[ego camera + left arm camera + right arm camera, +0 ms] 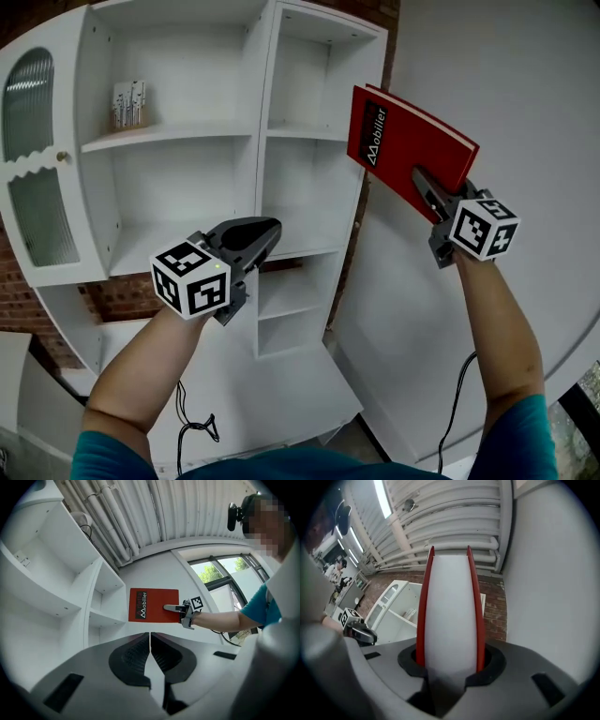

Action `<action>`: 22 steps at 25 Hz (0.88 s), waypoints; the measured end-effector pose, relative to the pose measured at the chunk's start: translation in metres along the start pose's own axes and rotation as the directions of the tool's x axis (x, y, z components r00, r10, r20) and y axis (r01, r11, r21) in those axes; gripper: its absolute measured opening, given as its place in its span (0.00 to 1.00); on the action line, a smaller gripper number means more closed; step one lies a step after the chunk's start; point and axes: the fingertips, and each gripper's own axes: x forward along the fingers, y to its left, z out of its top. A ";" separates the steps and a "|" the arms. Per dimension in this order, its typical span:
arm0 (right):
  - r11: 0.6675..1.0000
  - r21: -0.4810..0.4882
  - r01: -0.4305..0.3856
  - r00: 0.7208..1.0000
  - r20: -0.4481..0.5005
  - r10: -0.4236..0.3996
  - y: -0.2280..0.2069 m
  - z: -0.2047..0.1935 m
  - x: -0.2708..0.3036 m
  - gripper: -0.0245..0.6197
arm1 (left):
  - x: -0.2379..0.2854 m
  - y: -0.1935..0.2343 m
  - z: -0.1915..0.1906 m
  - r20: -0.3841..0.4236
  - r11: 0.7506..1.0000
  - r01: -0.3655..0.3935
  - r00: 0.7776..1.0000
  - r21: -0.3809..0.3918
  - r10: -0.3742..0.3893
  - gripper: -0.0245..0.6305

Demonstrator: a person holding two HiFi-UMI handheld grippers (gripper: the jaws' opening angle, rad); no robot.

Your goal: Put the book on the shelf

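- Your head view is evenly and softly lit, with only faint shadows inside the white shelf [183, 178]. Its straight edges bow toward the frame's borders.
- Your left gripper view takes daylight from the window [218, 571], which is nearly blown out.
- Your right gripper view has a glaring strip light [383, 498] overhead.
- Both gripper views have black rounded corners, and the near fingers [129, 660] look soft.

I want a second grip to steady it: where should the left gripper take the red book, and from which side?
Probably its spine edge, beside the title, coming from the shelf unit side. The red book is thin and flat, so jaws straddle both covers. The right gripper clamps the opposite page edge; the left gripper, now shut, must open first.
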 end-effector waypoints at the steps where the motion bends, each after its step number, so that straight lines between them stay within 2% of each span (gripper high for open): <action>1: 0.999 -0.037 -0.005 1.000 -0.007 0.005 0.001 0.005 0.010 0.30 | -0.001 0.005 0.007 0.003 1.000 -0.004 1.000 0.004 0.004 0.07; 6: 0.978 -0.209 -0.022 1.000 -0.026 0.017 0.007 0.025 0.056 0.30 | -0.008 0.026 0.029 0.001 0.999 -0.028 1.000 0.029 0.028 0.07; 11: 0.923 -0.383 -0.035 0.998 -0.065 0.011 0.008 0.037 0.092 0.30 | -0.010 0.044 0.040 -0.010 0.999 -0.038 0.999 0.019 0.038 0.07; 15: 0.878 -0.476 -0.051 0.995 -0.104 0.001 0.007 0.034 0.120 0.30 | -0.010 0.063 0.044 -0.031 0.999 -0.053 0.998 0.001 0.053 0.07; 18: 0.833 -0.550 -0.065 0.991 -0.131 -0.009 0.008 0.029 0.138 0.30 | -0.007 0.075 0.046 -0.049 0.998 -0.060 0.997 0.002 0.060 0.07; 22: 0.750 -0.653 -0.110 0.981 -0.190 -0.022 0.014 0.019 0.163 0.31 | -0.004 0.088 0.048 -0.061 0.998 -0.067 0.996 0.001 0.067 0.07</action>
